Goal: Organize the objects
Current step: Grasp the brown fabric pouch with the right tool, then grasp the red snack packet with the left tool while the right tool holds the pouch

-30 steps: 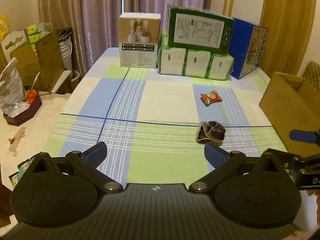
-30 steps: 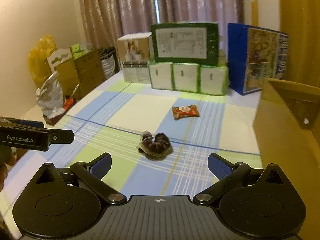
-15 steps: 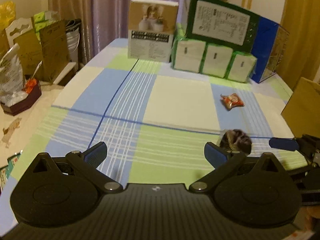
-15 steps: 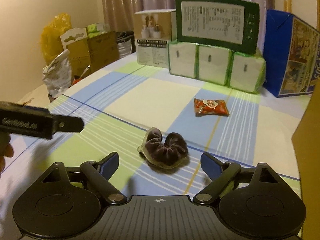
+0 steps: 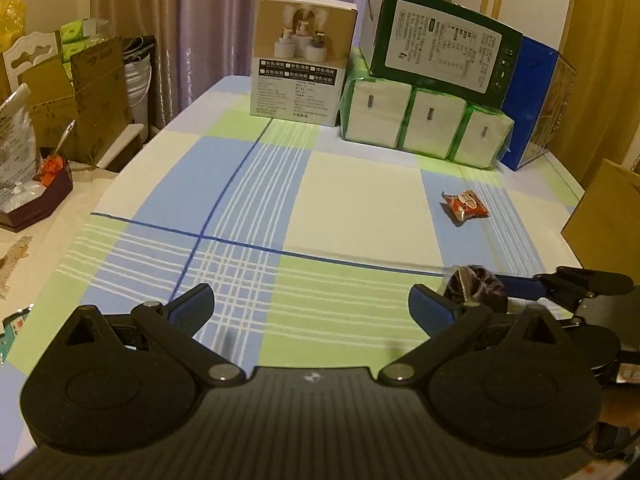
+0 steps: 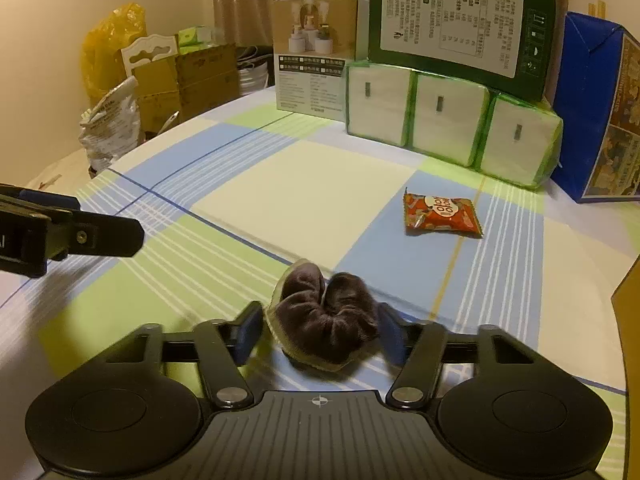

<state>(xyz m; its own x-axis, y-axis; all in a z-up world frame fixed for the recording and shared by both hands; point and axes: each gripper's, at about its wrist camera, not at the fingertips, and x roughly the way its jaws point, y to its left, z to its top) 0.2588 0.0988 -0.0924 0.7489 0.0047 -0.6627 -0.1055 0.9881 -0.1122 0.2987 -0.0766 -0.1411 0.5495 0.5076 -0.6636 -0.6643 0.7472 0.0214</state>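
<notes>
On tablecloth — brown scrunchie between right tool fingers, touching.

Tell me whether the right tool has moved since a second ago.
Yes. The right tool has moved forward toward the stacked boxes, which look larger now, and its fingers now sit on either side of the dark scrunchie on the checked cloth.

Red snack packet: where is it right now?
Right wrist view: the red snack packet lies flat on the checked tablecloth, right of centre, between the tissue packs and the brown scrunchie.
</notes>
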